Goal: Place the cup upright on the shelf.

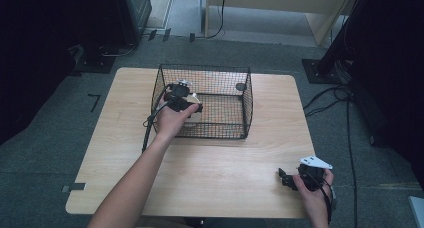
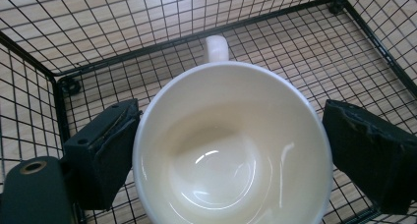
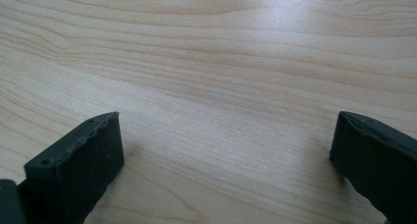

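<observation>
The left claw point(image 2: 226, 150) was found inside the wire basket point(image 1: 246, 95), which stood on the worktop point(image 1: 210, 173) toward its far edge, about midway between the left and right edges. A cream cup point(image 2: 231, 150) was seen between the jaws in the left gripper view, mouth toward the camera and handle pointing away toward a basket wall. The left jaw lay against the cup's rim; a narrow gap was observed at the right jaw, so whether the cup was gripped or let go could not be told. Mesh walls were noted close on the left side and ahead, with open basket floor to the right. The right claw point(image 1: 286, 179) was held near the worktop's near right corner, jaws spread wide apart over bare wood, well apart from the basket.
</observation>
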{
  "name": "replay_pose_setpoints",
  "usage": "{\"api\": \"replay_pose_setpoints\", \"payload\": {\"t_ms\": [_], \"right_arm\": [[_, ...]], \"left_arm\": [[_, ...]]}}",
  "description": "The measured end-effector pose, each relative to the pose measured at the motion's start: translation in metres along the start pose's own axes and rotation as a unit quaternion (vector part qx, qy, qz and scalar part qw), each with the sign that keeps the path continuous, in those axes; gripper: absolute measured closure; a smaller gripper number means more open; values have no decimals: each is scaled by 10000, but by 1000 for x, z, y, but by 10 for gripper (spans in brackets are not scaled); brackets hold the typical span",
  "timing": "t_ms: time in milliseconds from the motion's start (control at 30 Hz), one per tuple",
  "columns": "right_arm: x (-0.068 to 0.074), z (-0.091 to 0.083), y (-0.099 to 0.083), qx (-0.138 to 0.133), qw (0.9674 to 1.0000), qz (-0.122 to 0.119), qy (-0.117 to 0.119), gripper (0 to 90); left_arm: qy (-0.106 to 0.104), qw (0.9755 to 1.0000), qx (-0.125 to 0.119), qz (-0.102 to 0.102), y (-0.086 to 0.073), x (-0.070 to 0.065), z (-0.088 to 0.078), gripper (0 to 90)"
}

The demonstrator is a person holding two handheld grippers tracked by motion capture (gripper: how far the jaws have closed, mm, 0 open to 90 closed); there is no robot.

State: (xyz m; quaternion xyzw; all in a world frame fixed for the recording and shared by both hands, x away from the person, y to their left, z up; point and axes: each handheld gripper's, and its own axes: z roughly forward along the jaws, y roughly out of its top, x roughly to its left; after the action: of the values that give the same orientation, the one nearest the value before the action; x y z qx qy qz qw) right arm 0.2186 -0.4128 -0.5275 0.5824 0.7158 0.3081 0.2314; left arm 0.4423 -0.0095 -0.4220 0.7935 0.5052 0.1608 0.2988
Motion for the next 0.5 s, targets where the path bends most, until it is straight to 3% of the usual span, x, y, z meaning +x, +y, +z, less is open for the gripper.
{"api": "replay_pose_setpoints", "payload": {"t_ms": [500], "right_arm": [[0,0,0,0,10000,0,0,0]], "left_arm": [[17,9981,-597,147,0,-3,-39,101]]}}
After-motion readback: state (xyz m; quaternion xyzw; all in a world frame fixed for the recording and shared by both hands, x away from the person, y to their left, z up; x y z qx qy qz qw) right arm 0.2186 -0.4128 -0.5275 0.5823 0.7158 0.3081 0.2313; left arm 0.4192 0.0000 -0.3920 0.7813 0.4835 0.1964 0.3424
